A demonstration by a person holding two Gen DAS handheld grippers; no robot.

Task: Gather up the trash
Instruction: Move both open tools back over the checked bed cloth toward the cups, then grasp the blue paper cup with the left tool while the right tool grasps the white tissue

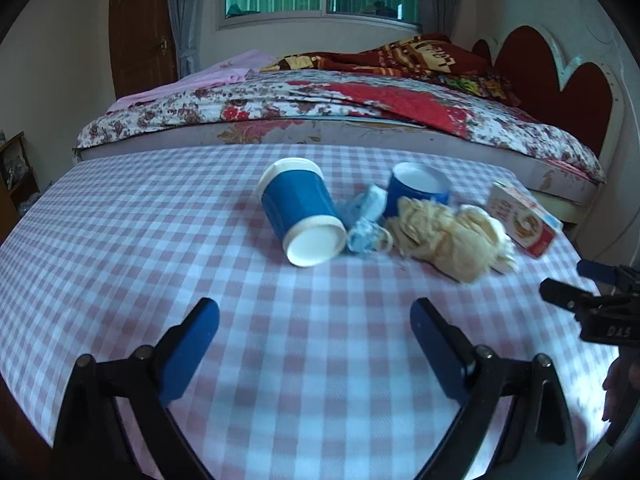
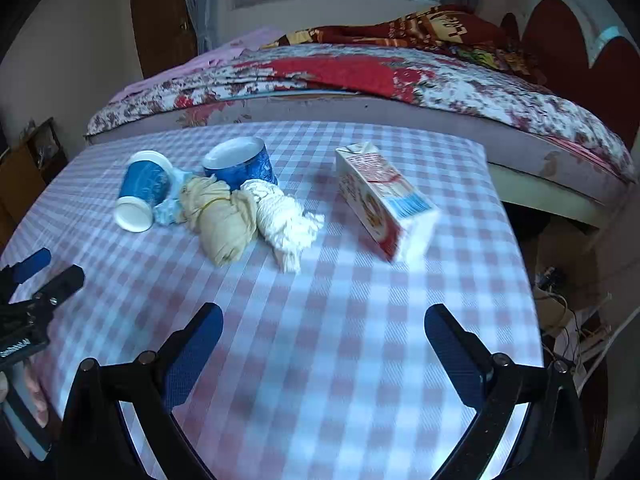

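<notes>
Trash lies in a cluster on the pink-checked table [image 1: 160, 240] [image 2: 360, 320]. A blue paper cup [image 1: 302, 212] [image 2: 140, 196] lies on its side, its white base toward me. A second blue cup [image 1: 418, 184] [image 2: 240, 162] stands behind. Between them is a crumpled blue-white wrapper [image 1: 366, 220] [image 2: 168, 210]. Two knotted cream bags [image 1: 452, 232] [image 2: 248, 216] lie in front, and a red-and-white carton [image 1: 524, 216] [image 2: 384, 196] lies to their right. My left gripper [image 1: 316, 344] is open and empty, short of the cups. My right gripper [image 2: 324, 352] is open and empty, short of the carton.
A bed with a floral cover [image 1: 340, 100] [image 2: 360, 80] runs along the table's far edge, with a red headboard [image 1: 560, 80] at the right. Cables and clutter lie on the floor [image 2: 568, 320] past the table's right edge. A wooden shelf [image 1: 16, 172] stands at the left.
</notes>
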